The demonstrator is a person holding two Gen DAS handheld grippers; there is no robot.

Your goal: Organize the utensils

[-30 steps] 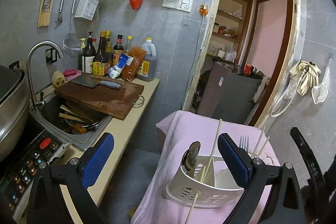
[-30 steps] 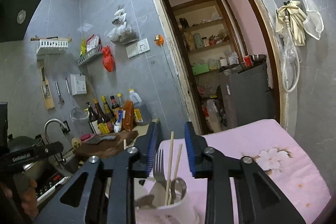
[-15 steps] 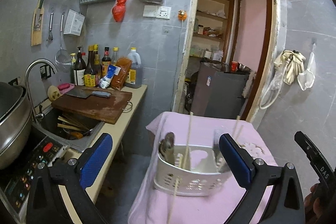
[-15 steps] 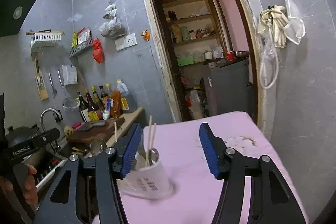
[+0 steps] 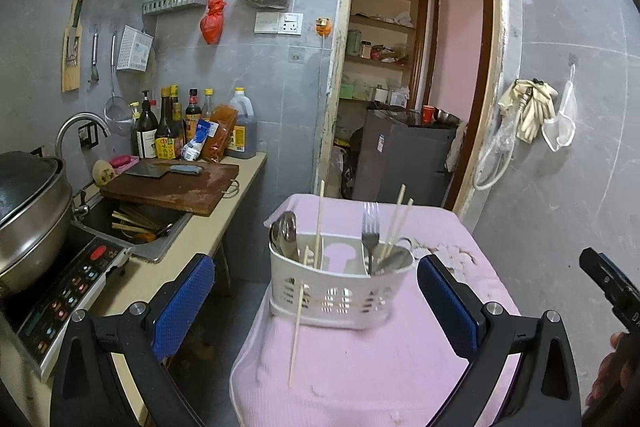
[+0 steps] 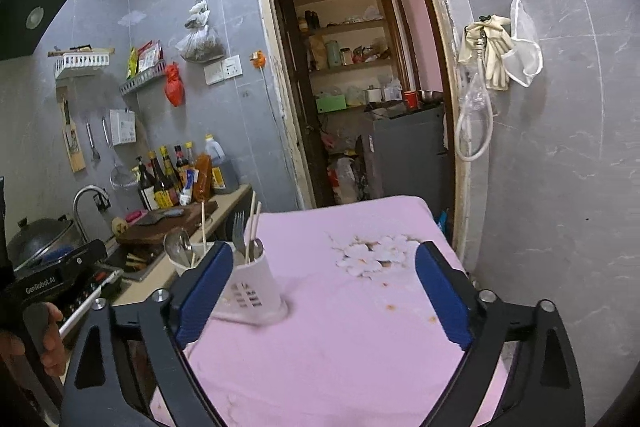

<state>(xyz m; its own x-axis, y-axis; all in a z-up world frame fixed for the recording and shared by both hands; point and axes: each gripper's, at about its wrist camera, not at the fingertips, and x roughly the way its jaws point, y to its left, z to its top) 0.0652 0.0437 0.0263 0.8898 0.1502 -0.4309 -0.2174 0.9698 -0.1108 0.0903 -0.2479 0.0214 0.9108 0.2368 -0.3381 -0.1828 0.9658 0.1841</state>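
Note:
A white utensil caddy [image 5: 340, 283] stands on the pink-clothed table [image 5: 360, 367]. It holds a spoon [image 5: 286, 231], a fork [image 5: 370, 227] and several chopsticks [image 5: 320, 223]. One chopstick [image 5: 298, 323] leans against its front, outside. My left gripper [image 5: 316, 303] is open and short of the caddy, which it does not touch. My right gripper [image 6: 322, 295] is opening wide with nothing between its pads. In the right wrist view the caddy [image 6: 252, 291] stands beyond its left finger [image 6: 204, 291].
Left of the table runs a counter [image 5: 224, 215] with a sink [image 5: 132, 223] that holds more chopsticks. On the counter are a chopping board [image 5: 172, 187] with a cleaver, several bottles [image 5: 168, 131], a wok [image 5: 28, 203] and an induction cooker [image 5: 68, 287]. A doorway [image 5: 408, 87] opens behind the table.
Both grippers have drawn back from the caddy, which now looks farther off. The right jaws went from narrow, around the chopsticks, to wide apart. The left jaws stayed wide.

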